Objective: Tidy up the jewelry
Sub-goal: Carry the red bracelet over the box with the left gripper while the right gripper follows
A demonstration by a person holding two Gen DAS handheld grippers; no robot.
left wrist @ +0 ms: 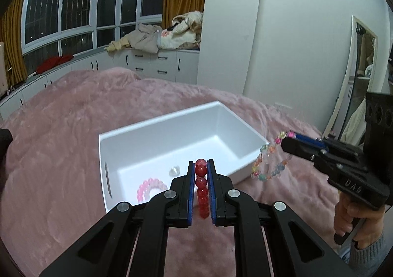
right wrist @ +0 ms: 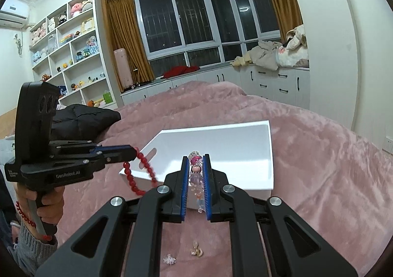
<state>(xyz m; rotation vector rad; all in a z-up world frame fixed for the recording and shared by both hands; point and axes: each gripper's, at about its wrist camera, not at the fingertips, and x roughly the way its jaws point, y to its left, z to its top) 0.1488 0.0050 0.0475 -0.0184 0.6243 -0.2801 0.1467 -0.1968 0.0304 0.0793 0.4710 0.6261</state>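
A fuzzy pink blanket (left wrist: 73,154) covered the bed by dark windows (right wrist: 186,21). The white box (left wrist: 181,134) sat on it. The left gripper (left wrist: 201,169) pinched a red bead bracelet (left wrist: 201,186) hanging down. The right gripper (right wrist: 196,166) pinched a colorful bead bracelet (left wrist: 267,164), hanging beside the box.

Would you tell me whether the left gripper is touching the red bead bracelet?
Touching: in the left wrist view, the left gripper has its blue pads pressed against the red bead bracelet on both sides.

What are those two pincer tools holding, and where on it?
The left gripper pinches a red bead bracelet by a stretch of its loop; the rest hangs free. The right gripper likewise clamps a multicoloured bead bracelet by part of its loop.
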